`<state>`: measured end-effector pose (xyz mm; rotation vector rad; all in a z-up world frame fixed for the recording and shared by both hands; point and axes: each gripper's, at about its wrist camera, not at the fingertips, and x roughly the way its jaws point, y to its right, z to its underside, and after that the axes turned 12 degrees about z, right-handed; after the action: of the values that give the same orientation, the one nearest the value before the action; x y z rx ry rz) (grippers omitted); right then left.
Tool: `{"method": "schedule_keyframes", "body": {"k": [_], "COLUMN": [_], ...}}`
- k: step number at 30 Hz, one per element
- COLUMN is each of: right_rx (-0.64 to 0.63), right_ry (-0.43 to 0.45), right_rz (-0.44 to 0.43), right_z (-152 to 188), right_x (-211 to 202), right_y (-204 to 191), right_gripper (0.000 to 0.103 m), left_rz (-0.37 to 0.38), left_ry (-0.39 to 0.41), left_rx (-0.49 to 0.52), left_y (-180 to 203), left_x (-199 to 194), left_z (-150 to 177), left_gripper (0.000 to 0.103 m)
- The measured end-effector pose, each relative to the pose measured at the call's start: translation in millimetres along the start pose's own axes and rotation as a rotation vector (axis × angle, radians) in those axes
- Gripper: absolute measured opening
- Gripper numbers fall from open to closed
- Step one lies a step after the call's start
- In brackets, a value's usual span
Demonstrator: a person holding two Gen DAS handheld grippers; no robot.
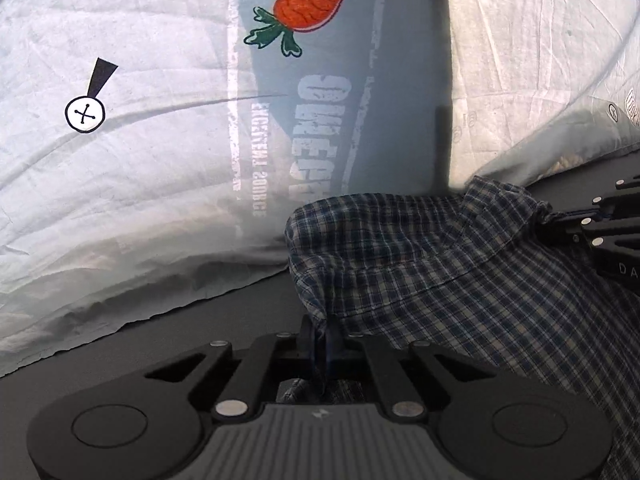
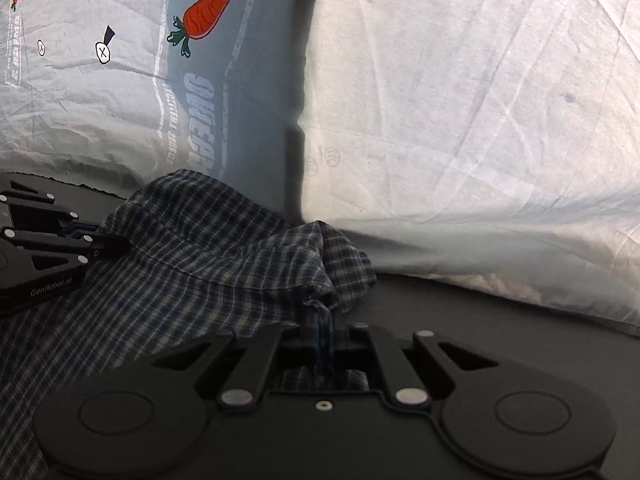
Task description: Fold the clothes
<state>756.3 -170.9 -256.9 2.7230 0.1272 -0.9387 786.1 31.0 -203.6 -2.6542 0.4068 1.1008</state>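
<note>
1. One plaid shirt (image 1: 420,256) is lying bunched on the dark surface (image 1: 224,320).
2. Two grippers are pinching the shirt: left gripper (image 1: 322,340), right gripper (image 2: 324,334).
3. One printed sheet (image 1: 140,160) is hanging behind the shirt.

A home bedroom is suggested: a wrinkled pale bedsheet (image 1: 120,168), printed with an orange carrot (image 1: 316,0) and a grey lettered panel (image 2: 224,92), is seen draped behind a dark flat surface (image 2: 500,312).
</note>
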Motion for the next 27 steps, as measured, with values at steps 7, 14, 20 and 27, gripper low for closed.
{"method": "schedule_keyframes", "body": {"k": [7,14,20,27], "right_rx": [0.064,0.14,0.183,0.205], "right_ry": [0.049,0.09,-0.133,-0.282], "right_rz": [0.083,0.19,0.234,0.271], "right_z": [-12.4,40.6,162.8,277.9], "right_x": [-32.4,-152.4,-247.5,-341.8], "right_y": [24.0,44.3,48.2,33.1], "right_gripper": [0.065,0.078,0.051,0.039], "left_rz": [-0.008,-0.009,0.008,0.019], "left_ry": [0.033,0.147,0.052,-0.146], "left_rx": [-0.043,-0.21,-0.323,-0.38], "left_y": [-11.7,-16.8,29.3,93.9], "left_x": [-35.5,-155.2,-239.8,-299.8], "left_z": [-5.1,29.6,129.9,252.8], "left_gripper": [0.05,0.077,0.081,0.081]}}
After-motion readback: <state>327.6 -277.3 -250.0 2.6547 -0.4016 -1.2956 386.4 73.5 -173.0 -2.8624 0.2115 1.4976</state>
